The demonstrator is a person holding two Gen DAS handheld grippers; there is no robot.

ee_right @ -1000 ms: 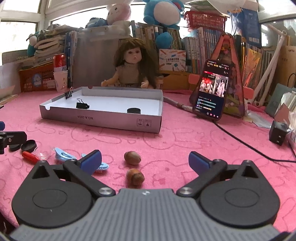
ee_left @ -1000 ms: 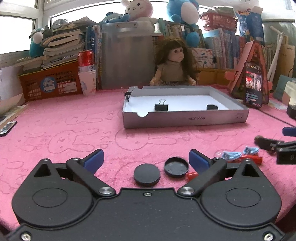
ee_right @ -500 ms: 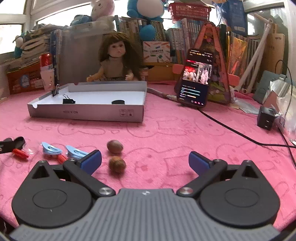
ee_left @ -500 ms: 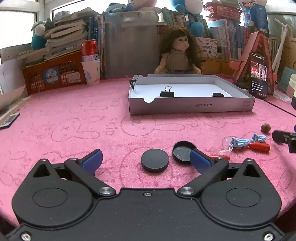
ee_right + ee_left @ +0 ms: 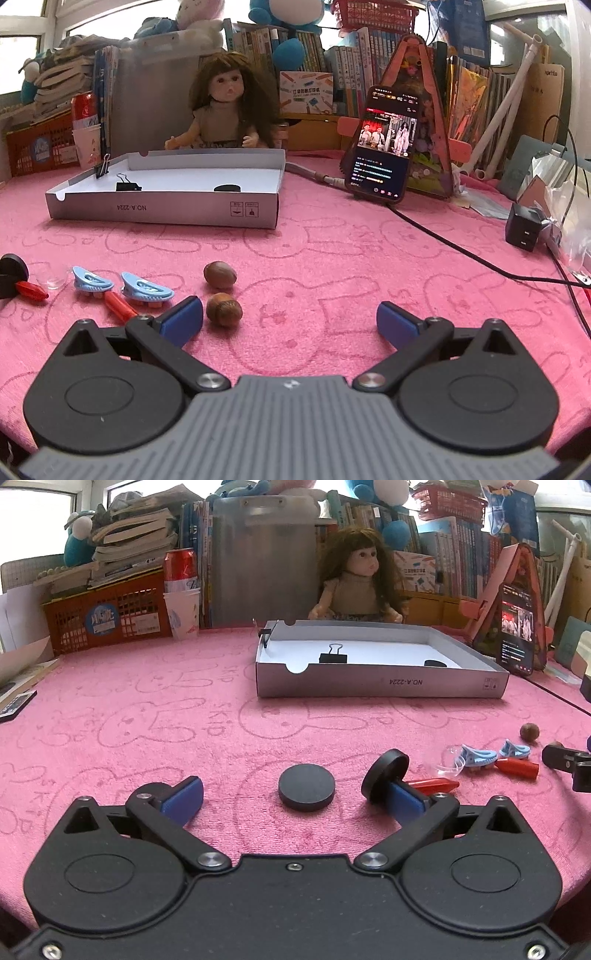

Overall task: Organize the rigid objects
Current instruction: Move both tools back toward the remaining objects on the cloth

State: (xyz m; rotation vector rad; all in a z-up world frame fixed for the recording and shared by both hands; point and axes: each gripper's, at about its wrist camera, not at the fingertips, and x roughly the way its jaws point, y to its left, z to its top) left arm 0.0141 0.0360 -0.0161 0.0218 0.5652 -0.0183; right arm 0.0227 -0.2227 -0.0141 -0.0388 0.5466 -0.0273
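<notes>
Two grippers low over the pink cloth [image 5: 155, 716], both spread wide and holding nothing.

From the left wrist camera we see our left gripper [image 5: 295, 795] released, a flat black disc [image 5: 306, 786] lying between its fingers. At its two o'clock a second black cap [image 5: 384, 775] stands tilted on edge, leaning on the right blue fingertip [image 5: 404, 799]. At twelve o'clock sits the grey box lid [image 5: 376, 683], with a black binder clip [image 5: 332, 656] and a dark round piece [image 5: 435, 663] inside. From the right wrist camera, at ten o'clock, we see red pieces [image 5: 118, 305] and two blue clips [image 5: 146, 288]. Our right gripper [image 5: 290, 319] is likewise released. One nut [image 5: 223, 309] lies just beside its left fingertip [image 5: 183, 319], another nut [image 5: 220, 274] just beyond. A phone [image 5: 384, 146] stands propped at one o'clock.
</notes>
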